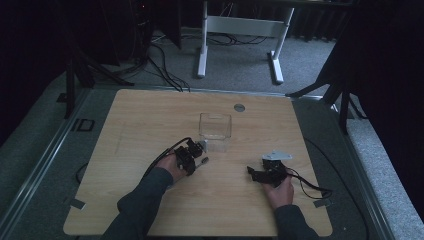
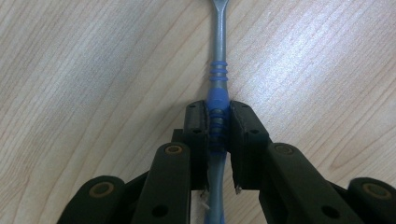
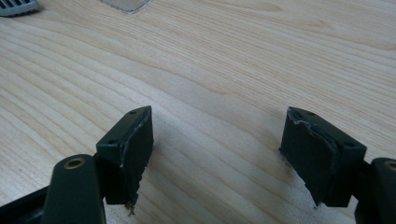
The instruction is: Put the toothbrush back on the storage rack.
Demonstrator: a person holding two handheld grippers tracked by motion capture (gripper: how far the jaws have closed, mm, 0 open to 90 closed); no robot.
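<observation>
High view: wooden table [image 1: 150,120] with a clear square container [image 1: 215,126] just past its centre, toward 12 o'clock. The left gripper [image 1: 196,156] lies at about 7 o'clock from the container, near it; the right gripper [image 1: 255,173] lies at about 4 o'clock from the container, well apart from the left one, with a grey three-cornered plate on top.

Left gripper view: the left gripper [image 2: 218,126] has both black pads pressed on the blue ribbed grip of a slim grey-handled tool [image 2: 218,70] (a toothbrush or similar utensil; its head is cut off by the frame). The tool runs toward 12 o'clock along the jaw axis, lying against the table; a further band of blue ribs sits just beyond the pads.

Right gripper view: the right gripper [image 3: 215,140] stands with its jaws wide, bare wood between them. The container's corner [image 3: 126,4] shows at 11 o'clock, and beside it the edge of a grey slotted part [image 3: 16,6] whose identity cannot be told.
</observation>
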